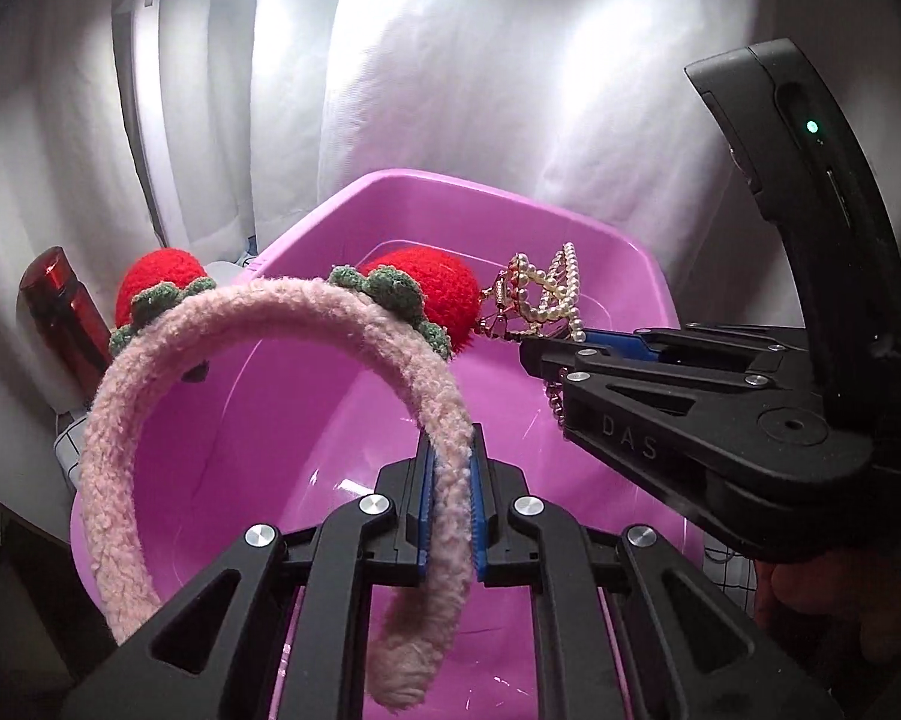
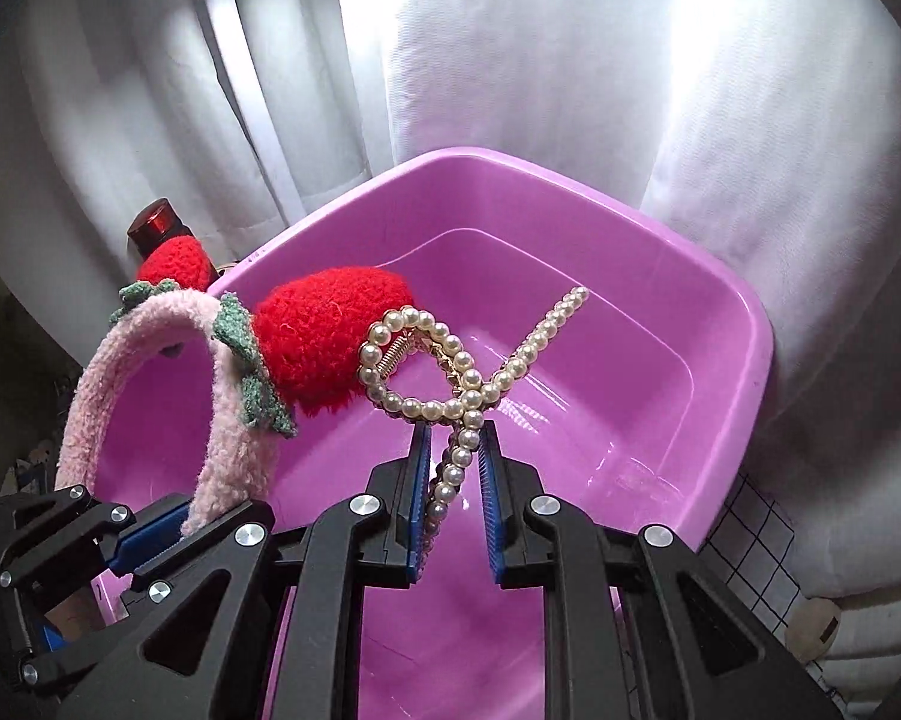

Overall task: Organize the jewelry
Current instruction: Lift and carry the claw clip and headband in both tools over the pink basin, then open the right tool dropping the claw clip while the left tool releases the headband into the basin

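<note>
My left gripper (image 1: 449,462) is shut on a fluffy pink headband (image 1: 258,324) with two red knitted strawberries, held upright above the pink plastic tub (image 1: 510,204). It also shows in the right wrist view (image 2: 222,420), at the left. My right gripper (image 2: 455,450) is shut on a pearl hair claw clip (image 2: 450,378), held over the tub (image 2: 630,222) right beside one strawberry. In the left wrist view the right gripper (image 1: 528,354) comes in from the right with the clip (image 1: 546,294).
A dark red bottle (image 1: 66,312) stands left of the tub, behind the headband. White curtains hang close behind. A black wire grid (image 2: 750,546) and a small round beige object (image 2: 813,624) lie at the lower right.
</note>
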